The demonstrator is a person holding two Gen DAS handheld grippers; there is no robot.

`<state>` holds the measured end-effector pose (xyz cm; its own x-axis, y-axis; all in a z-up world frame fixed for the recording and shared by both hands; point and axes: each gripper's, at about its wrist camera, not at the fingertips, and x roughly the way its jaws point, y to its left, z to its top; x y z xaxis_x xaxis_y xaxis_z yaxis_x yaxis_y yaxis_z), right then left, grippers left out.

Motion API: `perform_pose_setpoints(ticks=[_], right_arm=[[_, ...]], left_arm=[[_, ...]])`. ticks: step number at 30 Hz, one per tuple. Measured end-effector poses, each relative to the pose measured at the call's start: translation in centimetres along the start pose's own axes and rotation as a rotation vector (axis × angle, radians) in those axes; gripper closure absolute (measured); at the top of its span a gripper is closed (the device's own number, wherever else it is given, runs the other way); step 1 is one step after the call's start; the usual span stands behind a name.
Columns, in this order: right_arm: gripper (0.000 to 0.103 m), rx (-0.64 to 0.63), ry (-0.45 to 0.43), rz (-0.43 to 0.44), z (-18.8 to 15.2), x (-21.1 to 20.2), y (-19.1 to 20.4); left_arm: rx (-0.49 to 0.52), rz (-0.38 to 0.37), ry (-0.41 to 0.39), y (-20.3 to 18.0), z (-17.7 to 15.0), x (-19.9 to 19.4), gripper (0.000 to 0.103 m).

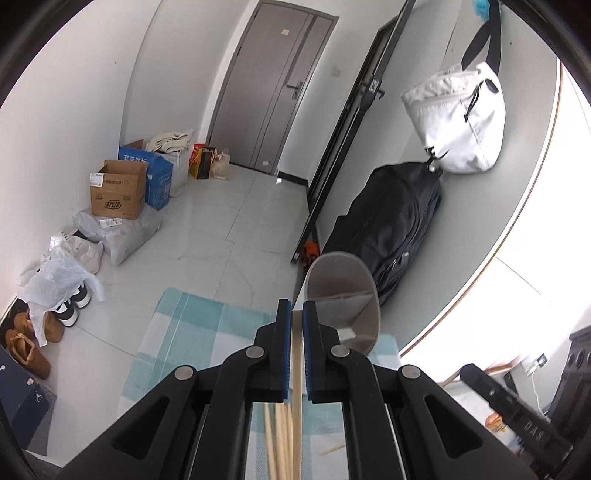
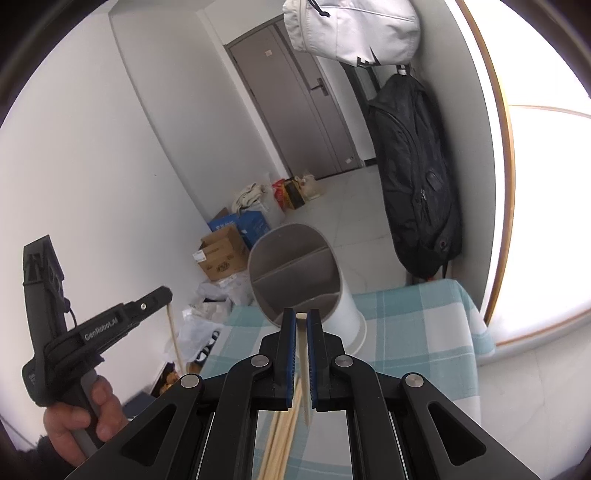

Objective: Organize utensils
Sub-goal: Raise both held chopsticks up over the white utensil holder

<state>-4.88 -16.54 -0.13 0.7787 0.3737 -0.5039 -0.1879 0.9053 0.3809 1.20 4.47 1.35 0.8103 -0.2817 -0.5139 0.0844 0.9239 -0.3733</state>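
Left wrist view: the left gripper (image 1: 296,308) is nearly closed, its blue pads pinching one pale chopstick (image 1: 296,363) that runs lengthwise between them, pointing forward toward the holder (image 1: 345,299). More loose chopsticks (image 1: 279,439) lie below the jaws on the checked cloth (image 1: 192,332), about four or five of them, fanned slightly and hard to count exactly; one more stick (image 1: 331,449) lies apart to the right, at an angle. The holder is one grey-and-white cup with dividers inside, standing on the cloth just ahead of the pads.

From the right wrist view, the right gripper (image 2: 303,319) is likewise almost shut on a single chopstick (image 2: 305,373), whose blunt end shows at the fingertips and whose tapered tip points back toward the camera. Its long axis lines up with the fingers, aimed at the holder (image 2: 295,273), which shows three compartments. A bundle of chopsticks (image 2: 282,435) lies under the jaws. To the left, the person's hand (image 2: 79,421) grips the other tool's handle.

A black backpack (image 2: 415,173) and a white bag (image 2: 351,27) hang on the wall beyond.
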Motion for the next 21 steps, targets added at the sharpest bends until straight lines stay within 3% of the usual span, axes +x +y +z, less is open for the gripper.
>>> perform_pose_setpoints(ticks=[9, 21], right_arm=[[0.098, -0.018, -0.029, 0.019, 5.1, -2.2, 1.5], [0.098, -0.08, -0.109, 0.026, 15.8, -1.5, 3.7]], left_arm=[[-0.022, -0.035, -0.128, -1.6, 4.4, -0.9, 0.101], [0.072, -0.043, -0.302, -4.3, 10.9, 0.5, 0.101]])
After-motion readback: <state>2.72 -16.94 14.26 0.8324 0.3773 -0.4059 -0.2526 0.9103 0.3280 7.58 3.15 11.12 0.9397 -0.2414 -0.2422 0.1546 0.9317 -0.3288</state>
